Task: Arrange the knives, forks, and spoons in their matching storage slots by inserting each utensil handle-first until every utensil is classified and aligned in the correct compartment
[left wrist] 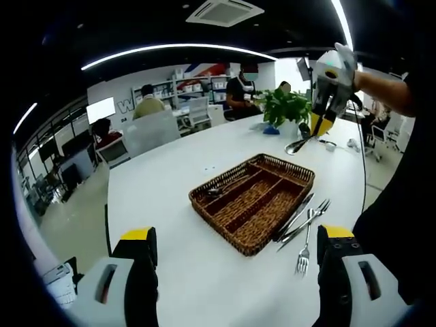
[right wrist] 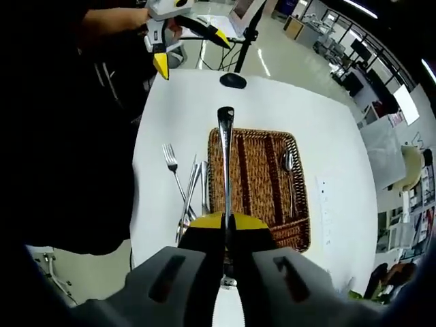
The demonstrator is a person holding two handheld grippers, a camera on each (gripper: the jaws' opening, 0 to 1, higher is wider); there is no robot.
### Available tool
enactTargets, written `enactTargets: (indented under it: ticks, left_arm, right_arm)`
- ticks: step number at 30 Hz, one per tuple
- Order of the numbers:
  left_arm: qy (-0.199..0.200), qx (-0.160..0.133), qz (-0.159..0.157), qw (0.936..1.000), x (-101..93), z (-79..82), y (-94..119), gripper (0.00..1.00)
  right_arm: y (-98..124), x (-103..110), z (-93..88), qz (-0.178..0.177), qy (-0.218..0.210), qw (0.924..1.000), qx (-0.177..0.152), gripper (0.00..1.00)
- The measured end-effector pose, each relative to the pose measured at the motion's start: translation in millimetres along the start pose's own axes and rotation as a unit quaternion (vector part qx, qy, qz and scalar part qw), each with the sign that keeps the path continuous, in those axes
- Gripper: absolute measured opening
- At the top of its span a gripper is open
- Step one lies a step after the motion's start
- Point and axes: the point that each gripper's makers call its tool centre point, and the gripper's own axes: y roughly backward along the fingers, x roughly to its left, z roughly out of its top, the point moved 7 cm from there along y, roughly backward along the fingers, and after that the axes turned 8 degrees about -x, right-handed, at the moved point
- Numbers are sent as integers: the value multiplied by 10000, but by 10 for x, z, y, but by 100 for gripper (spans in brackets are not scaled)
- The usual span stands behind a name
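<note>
Right tongs (right wrist: 226,228) clamp a spoon (right wrist: 225,163) above the basket (right wrist: 262,139) (left tongs (left wrist: 235,248) gape, empty).

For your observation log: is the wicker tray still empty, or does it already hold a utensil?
Not empty. The wicker tray already holds one spoon, lying lengthwise in an outer slot; the other slots look bare, and forks remain on the table beside it.

Table (left wrist: 170,184): large, white, rounded edge, centre of the left gripper view
Ceiling: dark, curved light strip (left wrist: 177,49) at 12 o'clock, air vent (left wrist: 225,11) beside it
Floor (left wrist: 75,225): pale grey, at 9 o'clock
Plant (left wrist: 286,105): green, potted, at 1 o'clock on the table's far side
Shelves (left wrist: 184,85): against the back wall, at 12 o'clock
People: seated at desks behind the table
Chair (left wrist: 150,131): grey-backed, at 10 o'clock
</note>
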Motion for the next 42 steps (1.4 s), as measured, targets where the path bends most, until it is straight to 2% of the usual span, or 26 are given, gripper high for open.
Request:
enactTargets:
  ticks: [13, 19, 32, 42]
  left_arm:
    - [-54, 91, -83, 9999, -2, 1, -50, 99]
    - [-52, 89, -81, 9999, 21, 6, -47, 99]
    - [-14, 110, -23, 9999, 65, -2, -43, 99]
    - [30, 154, 93, 9998, 139, -65, -27, 99]
  right_arm:
    - [-57, -6, -5, -65, 90, 9999, -25, 0]
    - [-114, -144, -2, -194, 278, 9994, -77, 0]
    - [-257, -432, 70, -178, 95, 9995, -233, 0]
    - [-297, -672, 142, -273, 172, 9991, -266, 0]
